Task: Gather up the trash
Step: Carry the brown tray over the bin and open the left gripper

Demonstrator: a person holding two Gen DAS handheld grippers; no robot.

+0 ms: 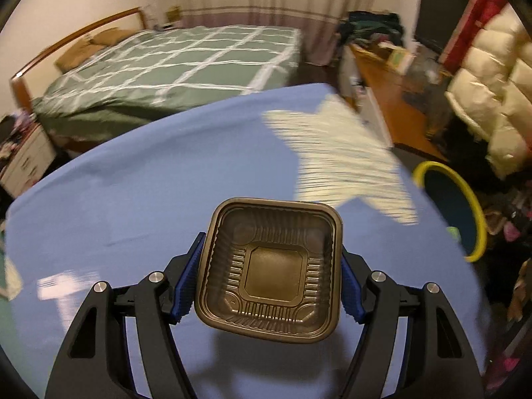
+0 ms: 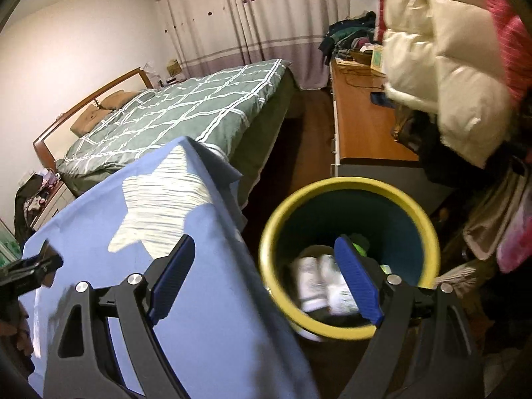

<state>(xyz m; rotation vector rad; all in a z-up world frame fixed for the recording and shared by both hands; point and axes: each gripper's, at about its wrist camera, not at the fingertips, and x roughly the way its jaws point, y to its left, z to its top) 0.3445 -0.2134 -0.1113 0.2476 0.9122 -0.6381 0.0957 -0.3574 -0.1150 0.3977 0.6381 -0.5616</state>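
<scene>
Between your left gripper's [image 1: 267, 277] blue pads [image 1: 185, 284] sits the tray [image 1: 270, 271], a dark square plastic one, clamped by its two side rims and held clear above the blue cloth [image 1: 149, 179] of the tabletop. Its open side faces the camera; its underside is hidden from you. Beyond it a pale striped star [image 1: 342, 159] on the cloth is smeared by blur, as is most of the far room.

At the tabletop's right edge in the left view, only part of the bin [image 1: 477, 212] shows, a yellow rim and dark inside, cut by the frame's curve; you cannot make out its contents there.

Your right view shows what the left cannot: the bin [image 2: 269, 229] whole, standing on the floor just beside the tabletop's edge, with white crumpled items and something green inside, too blurred to name. Your right gripper [image 2: 266, 279] has its fingers [image 2: 171, 277] wide apart with nothing between them, one finger over the cloth [image 2: 99, 226], the other over the bin's mouth. The star [image 2: 159, 199] lies near the far corner. At the left edge a dark gripper tip [image 2: 33, 267] pokes in, mostly cut off; the tray is not visible there.
</scene>
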